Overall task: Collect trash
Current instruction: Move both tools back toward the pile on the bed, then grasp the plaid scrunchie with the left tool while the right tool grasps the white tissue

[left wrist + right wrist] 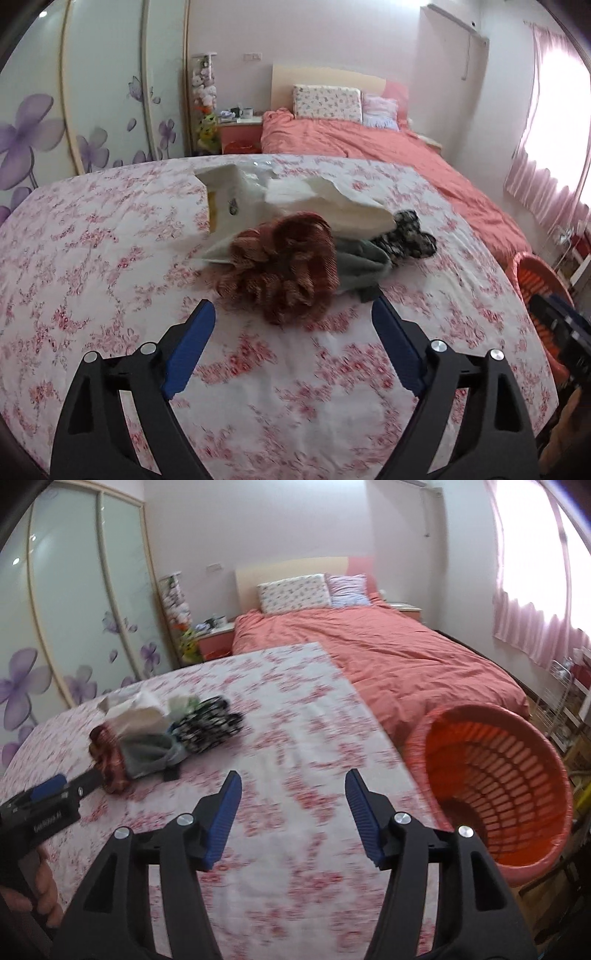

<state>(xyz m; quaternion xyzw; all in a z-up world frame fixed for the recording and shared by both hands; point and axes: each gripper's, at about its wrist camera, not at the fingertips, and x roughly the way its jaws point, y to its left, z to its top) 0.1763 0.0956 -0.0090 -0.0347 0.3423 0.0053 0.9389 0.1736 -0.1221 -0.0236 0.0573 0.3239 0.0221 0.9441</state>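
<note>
The left tool [293,317] hangs released, its blue fingers [192,347] spread wide over the flowered counter [92,258] and holding nothing. Just beyond its tips, toward 12 o'clock, lies a small pile: a rust-brown cloth [284,266] nearest, a grey cloth [360,264] touching it at 3 o'clock, a black-and-white patterned cloth [406,236] farther toward 2 o'clock, and a white plastic bag [295,199] lying across the back of the heap at 12 o'clock. The tips do not touch the brown cloth; they sit just short of it.

The right tool [293,797] is also released and empty, its fingers [221,819] apart above a bare stretch of the flowered cover. From this camera the pile [162,734] sits at 10 o'clock, with the left tool [55,794] reaching toward its brown end from 9 o'clock. An orange slatted basket [461,720], tipped so its mouth faces the camera, stands off the counter's edge at 3 o'clock; its inside looks bare, though the bottom is dim.

Behind the counter, at 12 o'clock, is a bed [388,653] with a salmon cover and two pillows [295,590].
</note>
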